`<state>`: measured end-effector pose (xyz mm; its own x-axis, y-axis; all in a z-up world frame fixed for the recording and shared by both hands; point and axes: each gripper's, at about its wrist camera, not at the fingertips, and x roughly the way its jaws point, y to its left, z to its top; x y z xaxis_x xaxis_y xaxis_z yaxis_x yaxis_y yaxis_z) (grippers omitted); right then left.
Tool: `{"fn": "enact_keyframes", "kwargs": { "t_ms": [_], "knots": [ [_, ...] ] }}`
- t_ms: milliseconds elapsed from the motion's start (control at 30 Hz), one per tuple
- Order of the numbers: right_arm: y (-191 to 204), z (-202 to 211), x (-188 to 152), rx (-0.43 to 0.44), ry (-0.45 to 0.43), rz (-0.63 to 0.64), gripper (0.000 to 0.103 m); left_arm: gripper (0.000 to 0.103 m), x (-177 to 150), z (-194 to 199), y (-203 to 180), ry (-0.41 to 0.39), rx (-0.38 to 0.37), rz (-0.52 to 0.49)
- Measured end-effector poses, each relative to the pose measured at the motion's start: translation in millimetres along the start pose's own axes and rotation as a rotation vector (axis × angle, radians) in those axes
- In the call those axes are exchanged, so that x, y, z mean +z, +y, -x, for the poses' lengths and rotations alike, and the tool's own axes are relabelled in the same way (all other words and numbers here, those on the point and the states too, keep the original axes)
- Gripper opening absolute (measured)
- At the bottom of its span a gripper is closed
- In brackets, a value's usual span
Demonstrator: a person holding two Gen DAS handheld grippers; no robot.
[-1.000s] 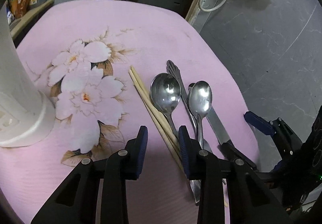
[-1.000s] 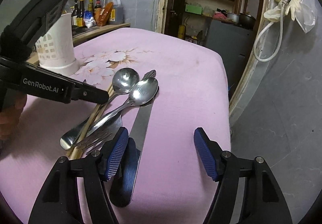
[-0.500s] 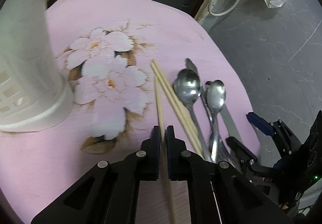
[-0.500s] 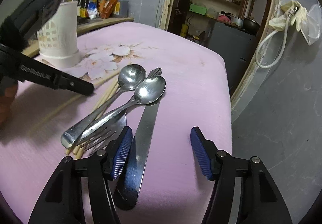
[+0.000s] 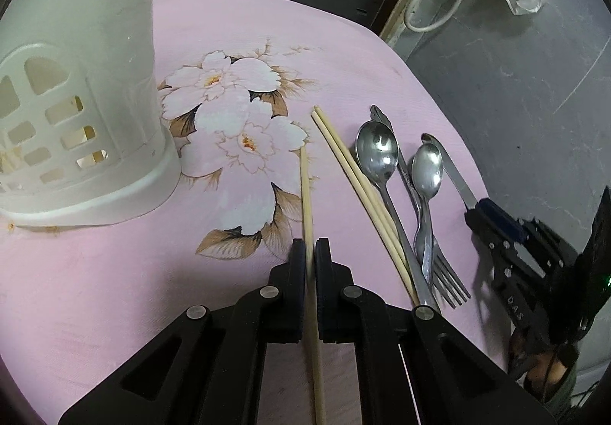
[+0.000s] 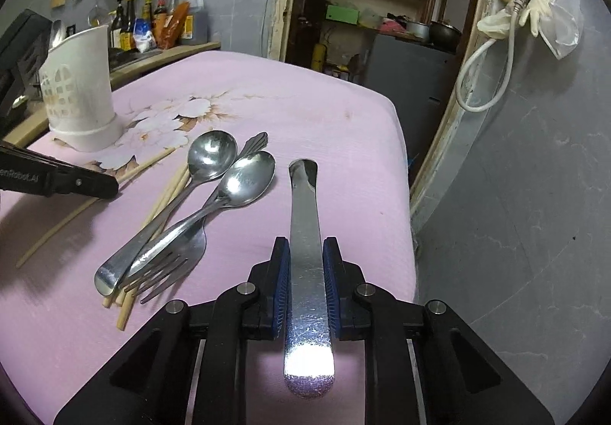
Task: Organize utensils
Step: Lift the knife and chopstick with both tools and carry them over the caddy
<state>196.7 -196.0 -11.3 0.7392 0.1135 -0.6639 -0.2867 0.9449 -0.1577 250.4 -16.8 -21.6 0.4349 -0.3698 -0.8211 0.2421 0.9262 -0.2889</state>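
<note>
Pink flowered tabletop [image 5: 343,43] | step: we grasp; left gripper [image 5: 311,253] clenched on one chopstick [image 5: 305,192], right gripper [image 6: 305,264] just closing, pads against the table knife [image 6: 305,218] | next: we judge both must go into the white holder [image 5: 76,100] | count: three chopsticks, two spoons, one fork, one knife.
</note>
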Motion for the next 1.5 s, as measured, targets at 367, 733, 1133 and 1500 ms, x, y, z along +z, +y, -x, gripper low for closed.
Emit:
{"fn": "enact_keyframes", "kwargs": {
  "t_ms": [367,733,1133,1500],
  "knots": [
    [-11.5,-27.2,31.6,0.08,0.122,0.04,0.029,0.005,21.6,-15.0,-13.7,0.113,0.061,-0.129],
    [-17.1,-45.7,49.1,0.182,0.259,0.068,0.03,0.005,33.0,-25.8,-10.4,0.153,0.046,-0.175],
    [-20.5,-43.8,53.3,0.229,0.268,0.032,0.013,0.002,16.4,-12.4,-8.0,0.036,0.023,-0.121],
    [-20.0,9.2,32.5,0.231,-0.1,-0.128,0.013,0.002,-17.8,50.7,-17.8,-0.281,-0.022,-0.1]
  ]
}}
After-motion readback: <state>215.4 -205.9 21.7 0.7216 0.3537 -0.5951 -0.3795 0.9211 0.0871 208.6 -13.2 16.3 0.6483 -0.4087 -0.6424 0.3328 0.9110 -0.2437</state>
